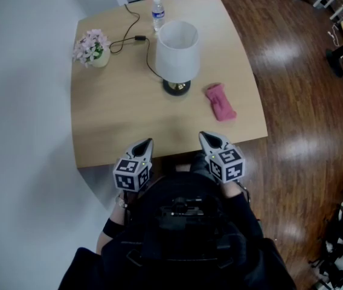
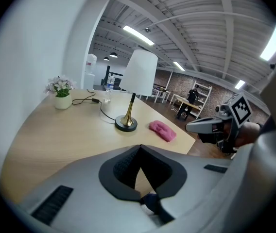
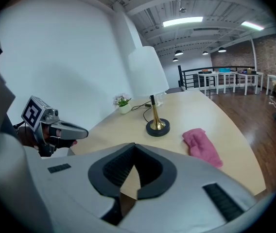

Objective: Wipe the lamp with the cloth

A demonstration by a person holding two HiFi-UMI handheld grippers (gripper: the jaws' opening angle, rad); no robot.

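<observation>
Stock on the table [image 1: 111, 122], as I see it from the rig:

- Cloth [image 1: 220, 101], one, pink, lying flat on the right half of the table, just right of the lamp base and apart from it. Nothing holds it. Its long axis runs roughly away from me, with the near end slanted a little right.
- Lamp [image 1: 176, 56], one, upright, with a white shade and a brass stem on a dark round base.
- Right gripper [image 1: 203, 136], one, jaws pressed together on nothing, hanging over the near table edge.
- Left gripper [image 1: 148, 142], one, jaws likewise together and empty, at the same edge.
- Flower pot [image 1: 92, 48], one, at the far left corner.
- Water bottle [image 1: 157, 14], one, at the far edge.
- Cord [image 1: 129, 38], one, trailing from the lamp towards the back.

Governing relation: the cloth lies ahead of my right gripper and slightly to its right, well apart from both grippers. The right is plainly the nearer. I judge it would have to spread its jaws and reach forward, closing across the cloth's short width.
</observation>
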